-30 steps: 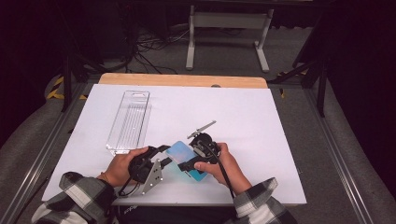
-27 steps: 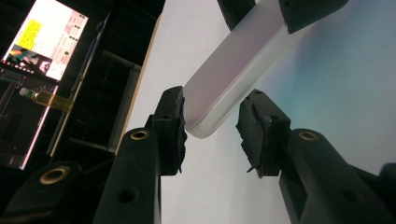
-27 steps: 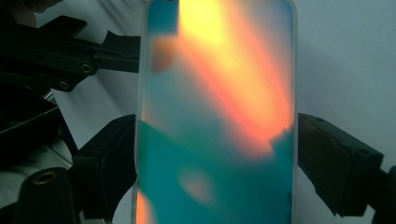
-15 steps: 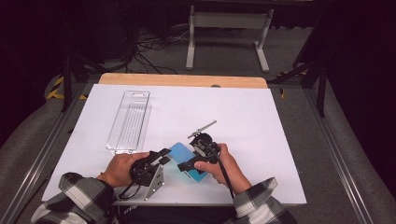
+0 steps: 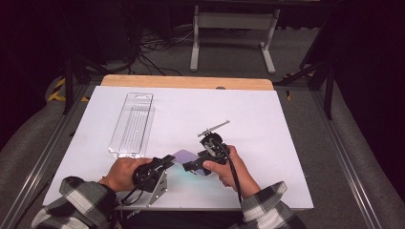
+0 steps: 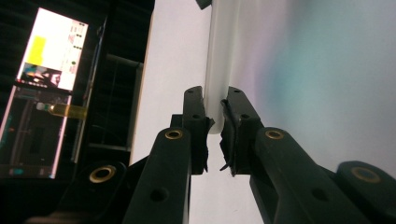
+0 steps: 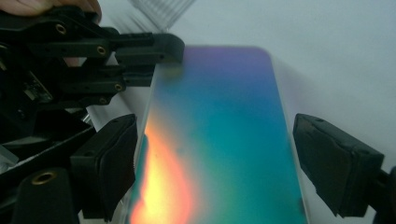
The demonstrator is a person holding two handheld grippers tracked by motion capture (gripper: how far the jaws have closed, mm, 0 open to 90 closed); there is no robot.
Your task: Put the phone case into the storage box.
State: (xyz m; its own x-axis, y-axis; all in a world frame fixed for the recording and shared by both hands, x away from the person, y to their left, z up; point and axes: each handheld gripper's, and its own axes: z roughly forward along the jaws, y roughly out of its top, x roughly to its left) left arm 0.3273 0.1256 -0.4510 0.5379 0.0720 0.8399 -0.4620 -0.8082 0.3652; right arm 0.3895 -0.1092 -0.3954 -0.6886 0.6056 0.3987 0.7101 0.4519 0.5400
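- The thing being worked on is a shiny rainbow phone case (image 7: 219, 140). It is flat and thin, with rounded corners, and its colour runs from purple to blue-green to orange.
- In the high view the phone case (image 5: 184, 156) sits low in the middle of the frame, on the white table sheet (image 5: 267, 124), between the two hands.
- In the left gripper view its pale thin edge (image 6: 218, 70) runs up the middle of the frame.
- The left gripper (image 6: 215, 122) pinches that edge. Its jaws have just been closing, and now the pads press on the case from both sides.
- In the high view the left gripper (image 5: 165, 162) sits left of the case, with the person's left hand (image 5: 125, 172) behind it.
- The right gripper (image 7: 215, 163) has its jaws spread wide, one on each long side of the case. The left pad looks close to the case's side and the right pad stands off it, so I can't tell if it grips.
- In the high view the right gripper (image 5: 193, 166) and the right hand (image 5: 229, 164) are just right of the case.
- A clear plastic box (image 5: 132, 125) lies open and with nothing in it in the upper left part of the sheet, well apart from the case.
- I think grabbing the case is done on the left side.
- What seems left: lift the case, carry it to the clear box, and slide it in.
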